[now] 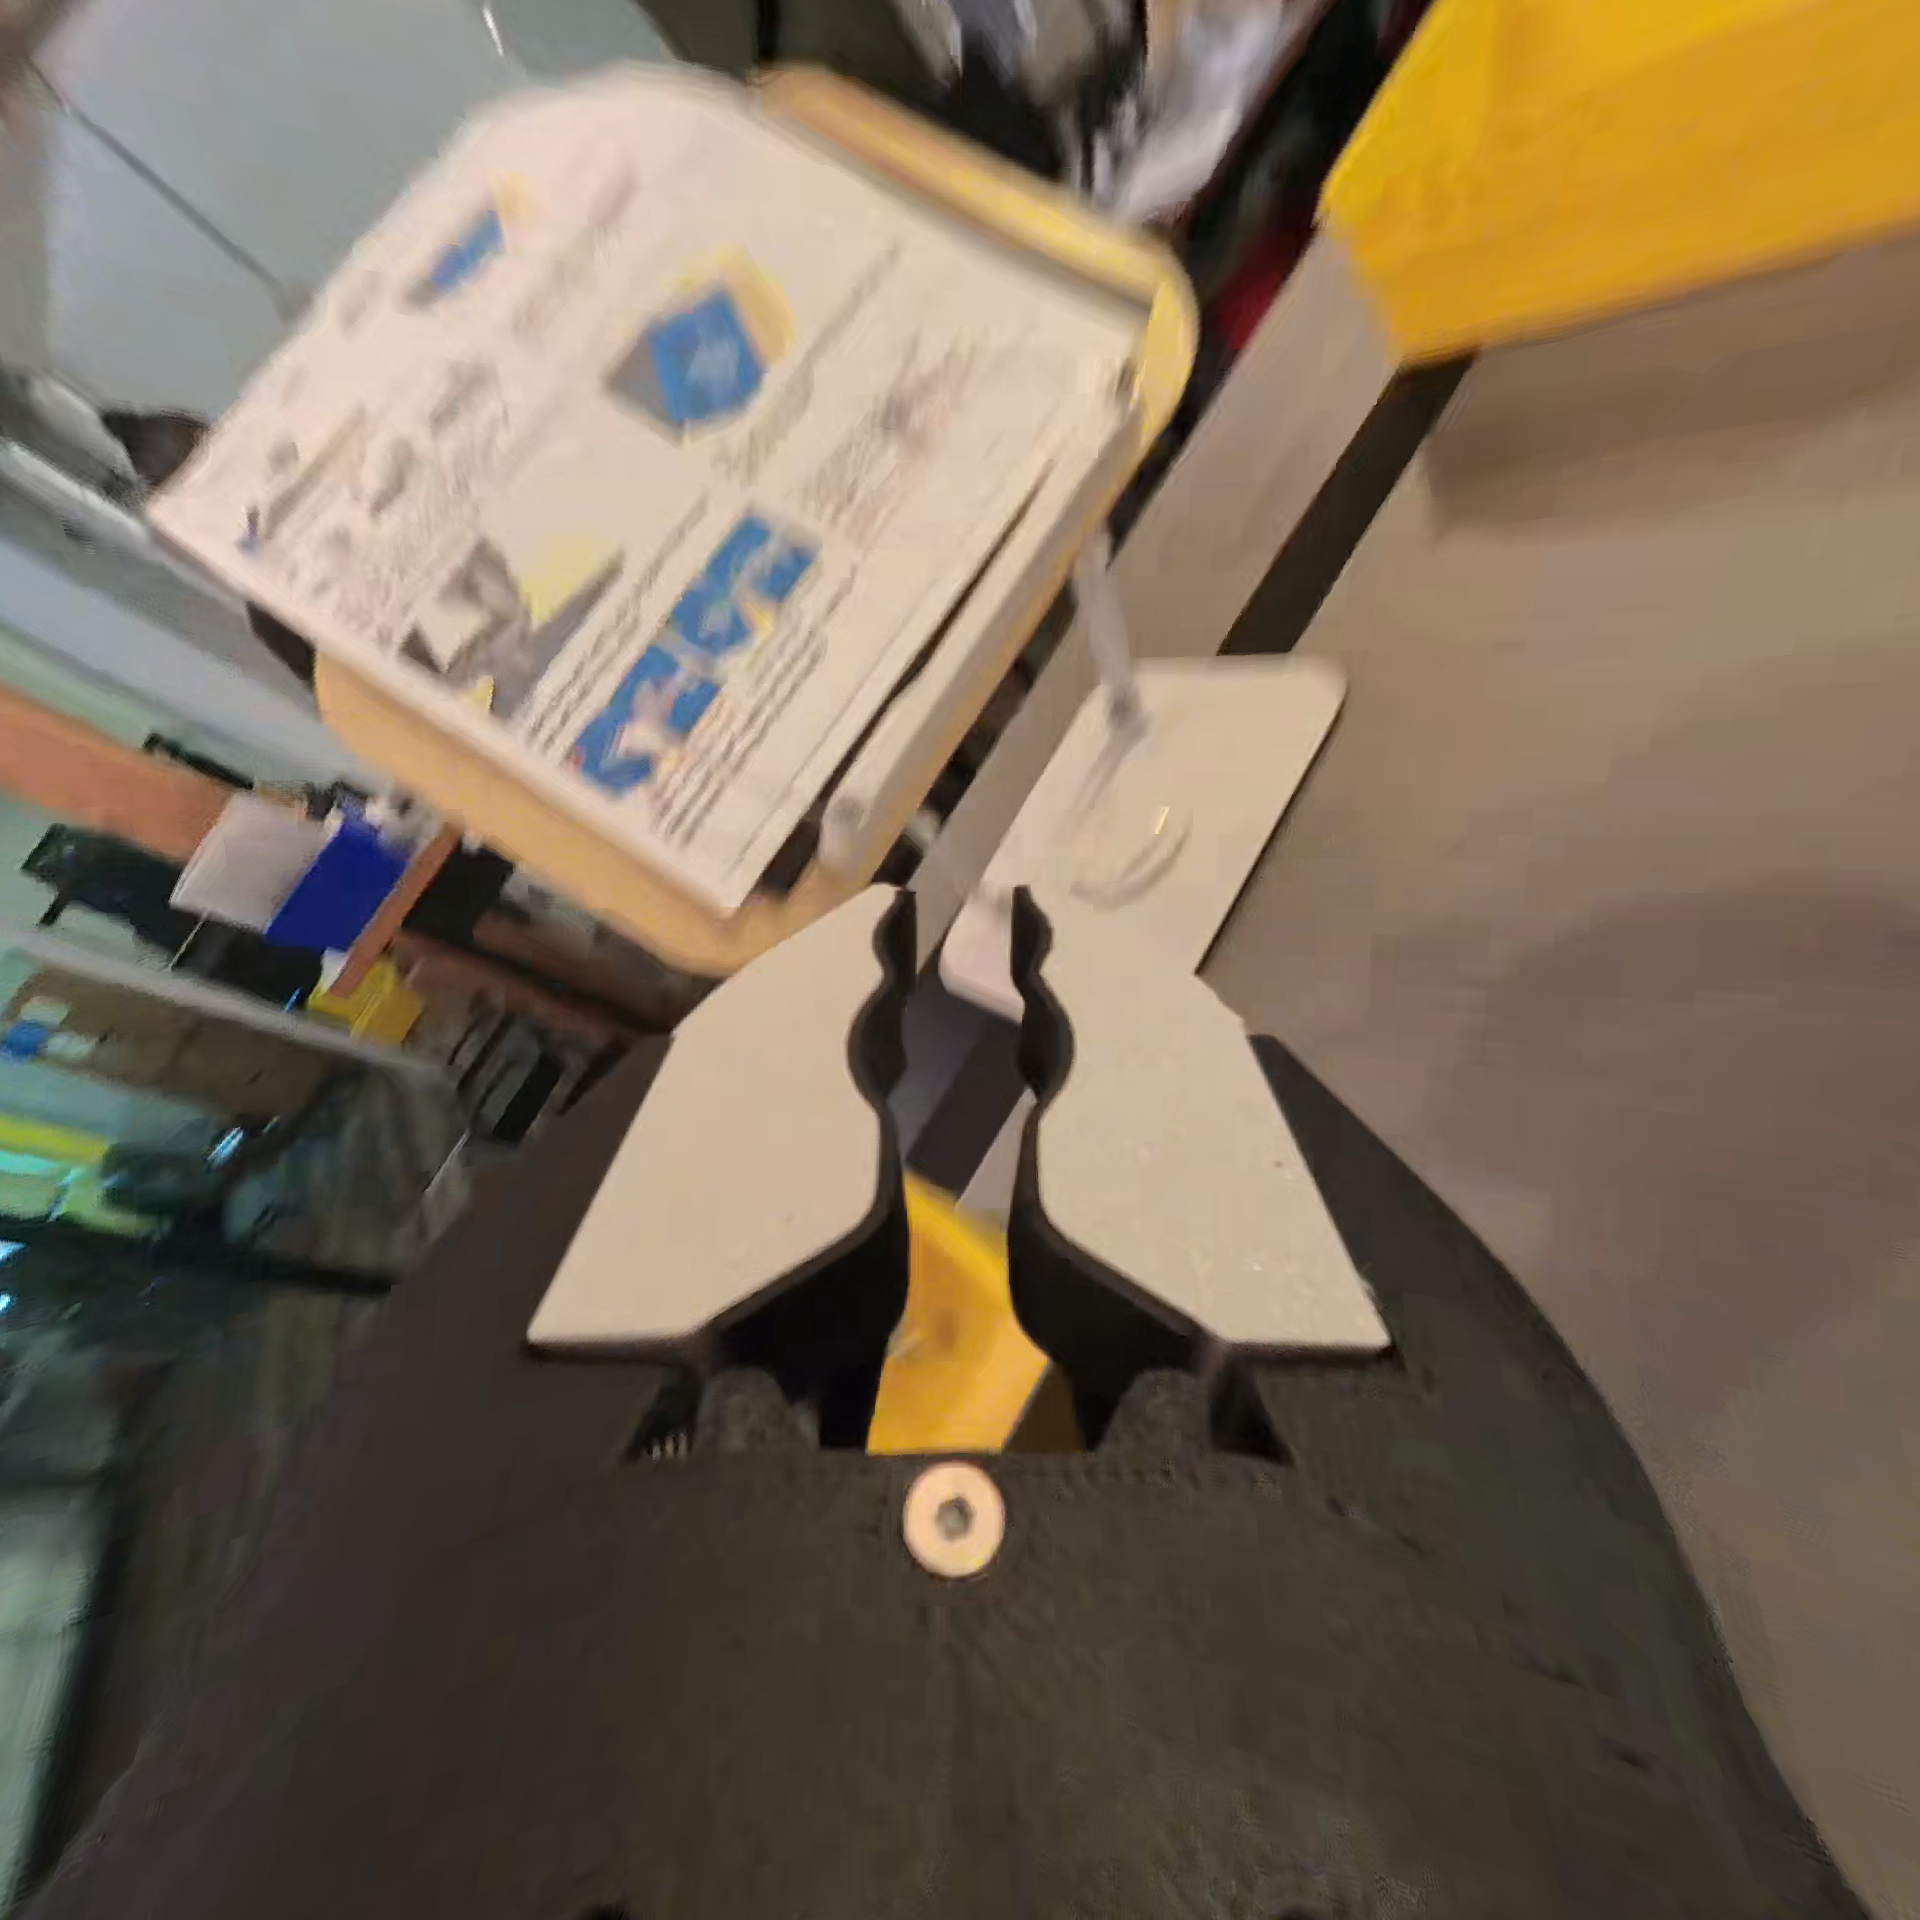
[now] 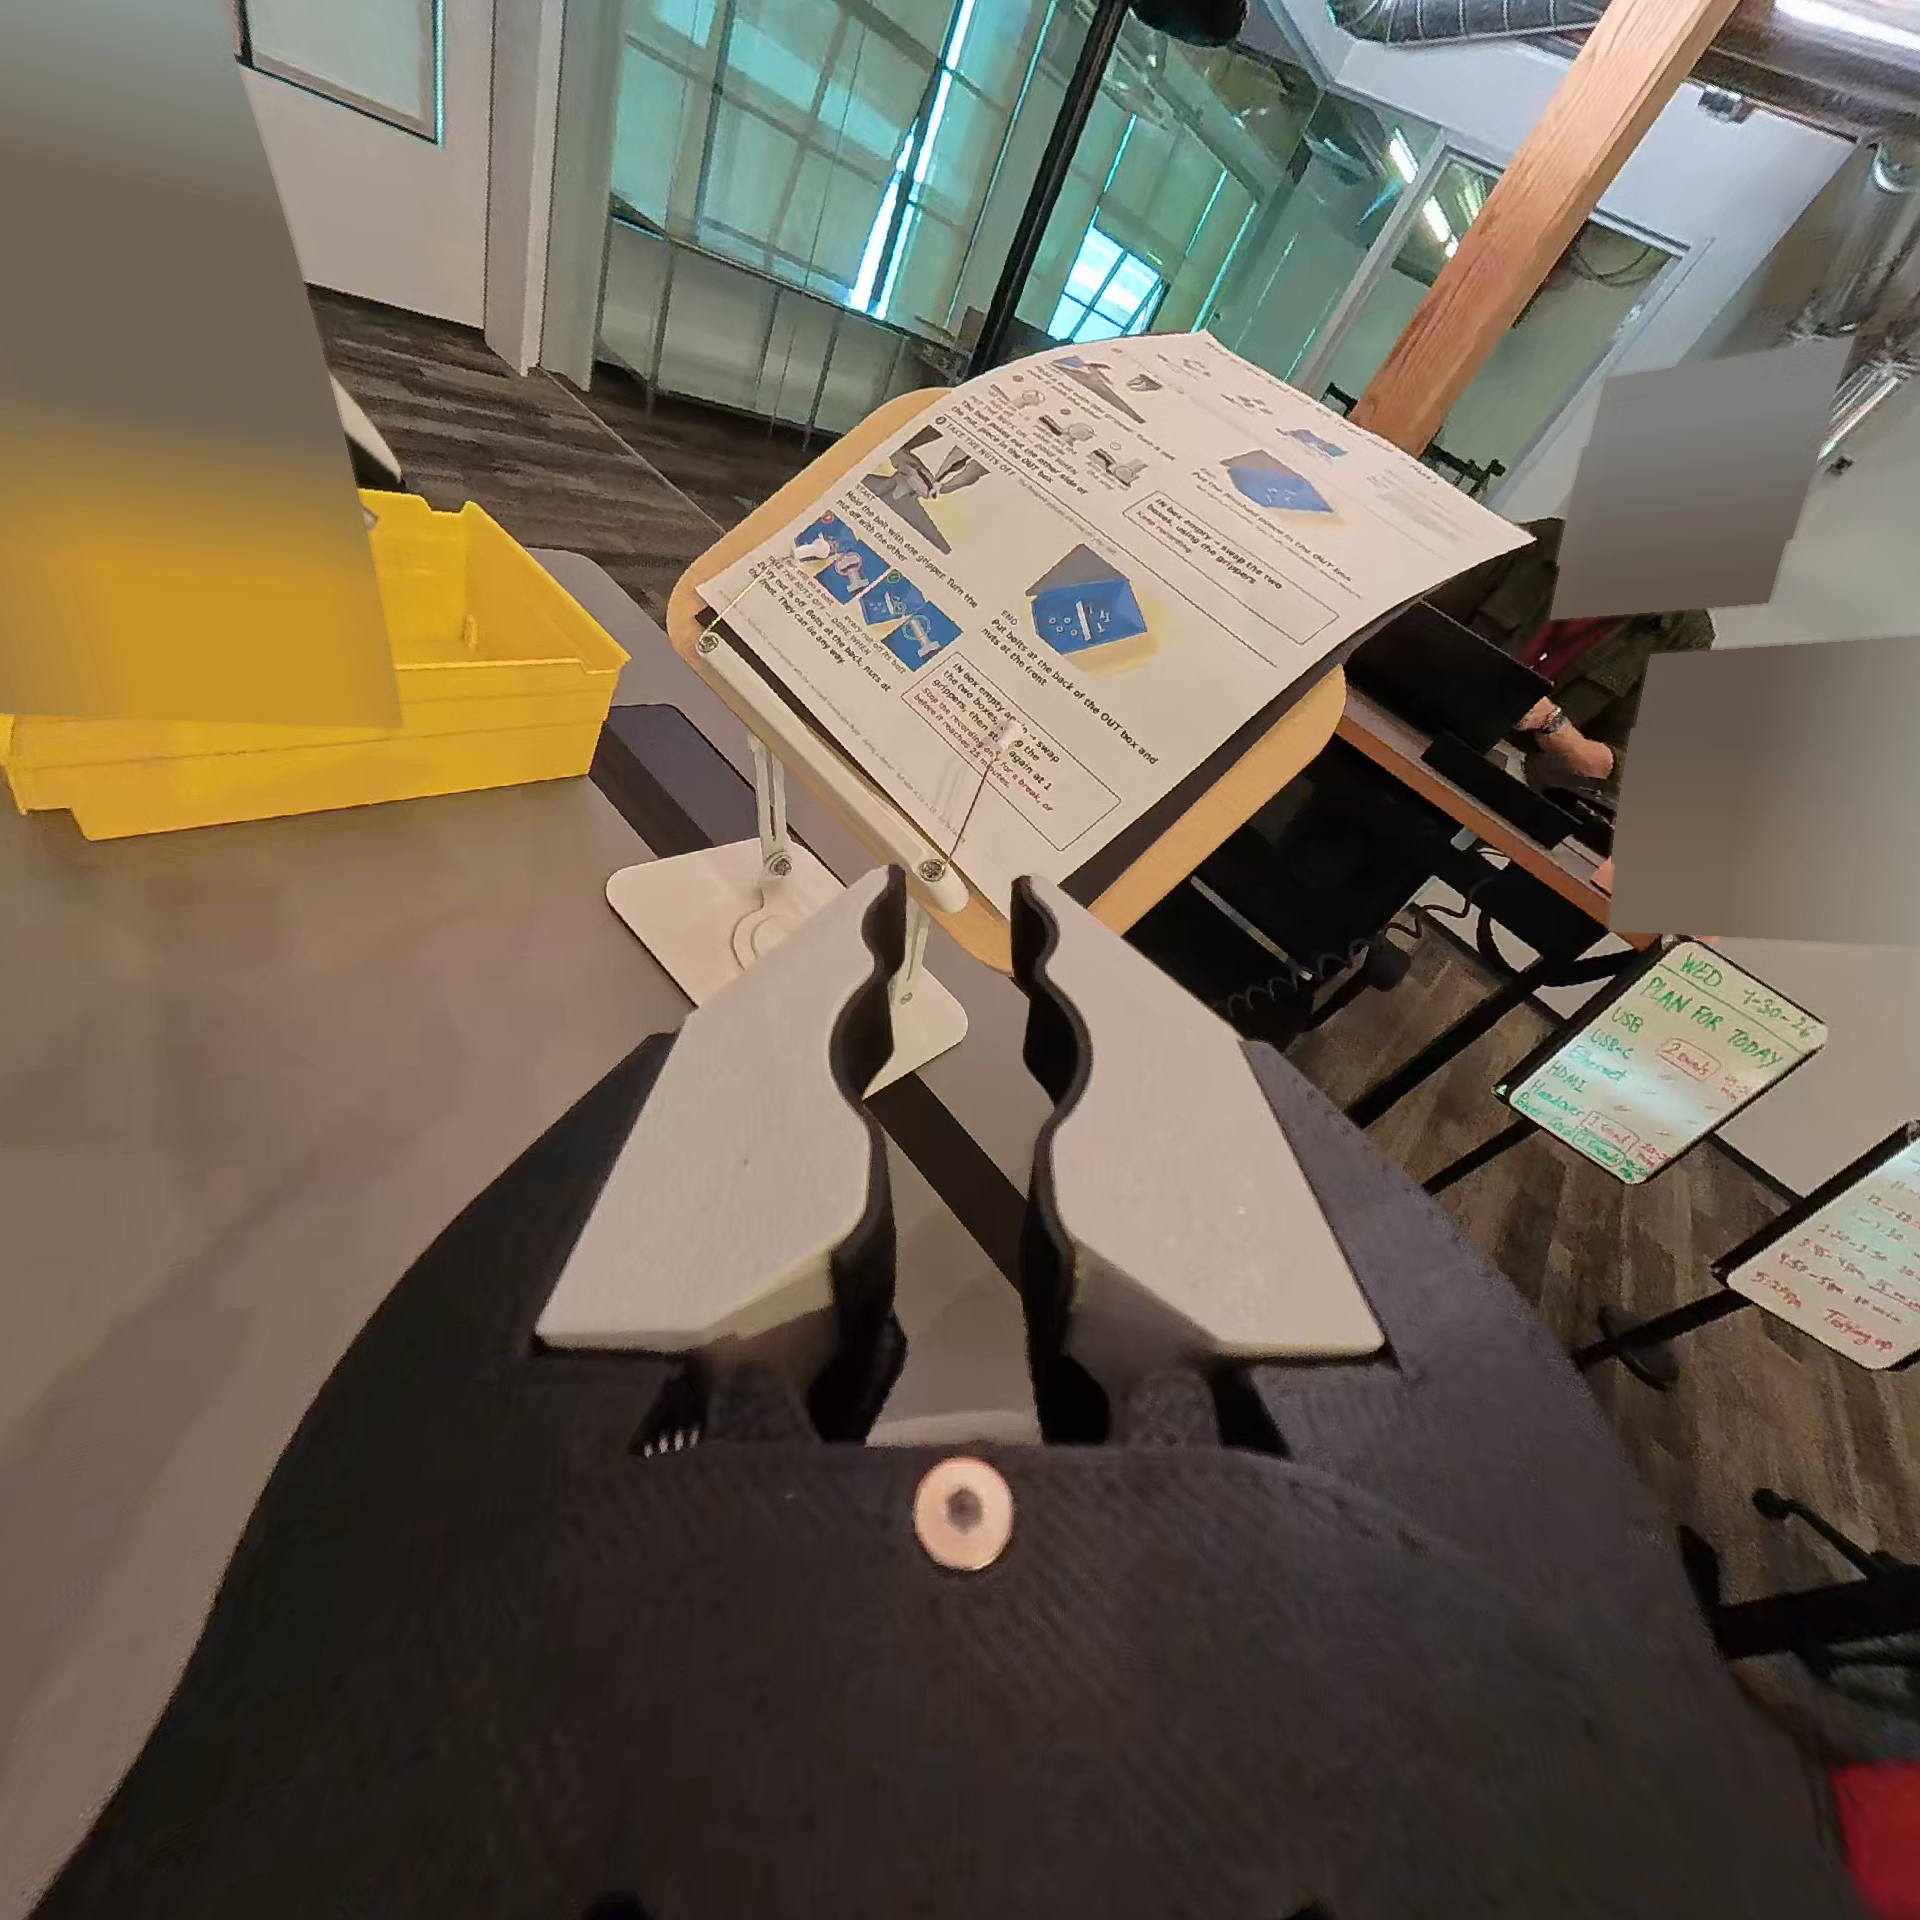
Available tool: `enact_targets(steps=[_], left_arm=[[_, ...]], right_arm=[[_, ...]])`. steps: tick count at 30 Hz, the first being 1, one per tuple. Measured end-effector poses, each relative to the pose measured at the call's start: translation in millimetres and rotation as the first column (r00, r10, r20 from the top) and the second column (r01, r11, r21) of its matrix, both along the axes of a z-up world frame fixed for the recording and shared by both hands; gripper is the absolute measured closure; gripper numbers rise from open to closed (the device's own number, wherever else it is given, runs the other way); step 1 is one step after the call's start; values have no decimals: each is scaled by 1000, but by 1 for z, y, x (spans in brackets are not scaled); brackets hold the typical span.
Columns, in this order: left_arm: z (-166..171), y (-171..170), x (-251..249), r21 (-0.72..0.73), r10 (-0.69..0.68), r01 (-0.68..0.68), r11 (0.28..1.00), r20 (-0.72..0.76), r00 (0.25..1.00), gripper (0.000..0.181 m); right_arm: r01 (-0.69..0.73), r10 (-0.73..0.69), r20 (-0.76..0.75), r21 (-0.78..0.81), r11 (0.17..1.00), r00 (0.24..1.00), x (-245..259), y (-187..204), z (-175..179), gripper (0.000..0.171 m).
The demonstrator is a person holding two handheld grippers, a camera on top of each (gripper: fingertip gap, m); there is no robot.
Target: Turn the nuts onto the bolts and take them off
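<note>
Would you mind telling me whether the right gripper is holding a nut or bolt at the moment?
No, the right gripper is open with nothing between its grey fingers, only the grey table showing through the gap.

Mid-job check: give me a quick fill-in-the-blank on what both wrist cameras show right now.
1. The tray on the grey table is coloured ____.
2. The printed sheet rests on a tilted ____ with a white base.
3. Between the fingers of the right gripper there is ____.
4. The sharper picture comes from the ____ wrist view; the left gripper holds no nut.

Missing words: yellow; stand; nothing; right
</note>
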State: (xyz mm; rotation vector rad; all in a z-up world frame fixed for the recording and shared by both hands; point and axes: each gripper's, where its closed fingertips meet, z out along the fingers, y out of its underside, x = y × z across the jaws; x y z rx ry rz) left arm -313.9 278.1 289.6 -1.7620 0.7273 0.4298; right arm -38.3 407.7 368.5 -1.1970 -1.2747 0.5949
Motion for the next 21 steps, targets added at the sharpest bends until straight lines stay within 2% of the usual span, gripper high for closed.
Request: enact_targets(steps=[4, 7, 12, 21], left_arm=[[-47, -4, -78, -319, 40, -114, 941, -229, 973, 165], [-83, 2, -124, -443, 8, -187, 877, -375, 927, 164], [-139, 16, -158, -582, -111, -151, 799, -390, 914, 158], [-201, 29, -196, -739, -258, -157, 655, -414, 873, 152]], right_arm=[[4, -4, 25, 1, 1000, 1000, 1, 4, -8, 153], [12, -13, 51, 7, 1000, 999, -1, 8, -15, 153], [-13, 13, 71, 0, 1000, 997, -9, 9, -25, 153], [-36, 36, 93, -2, 999, 995, -18, 12, -36, 153]])
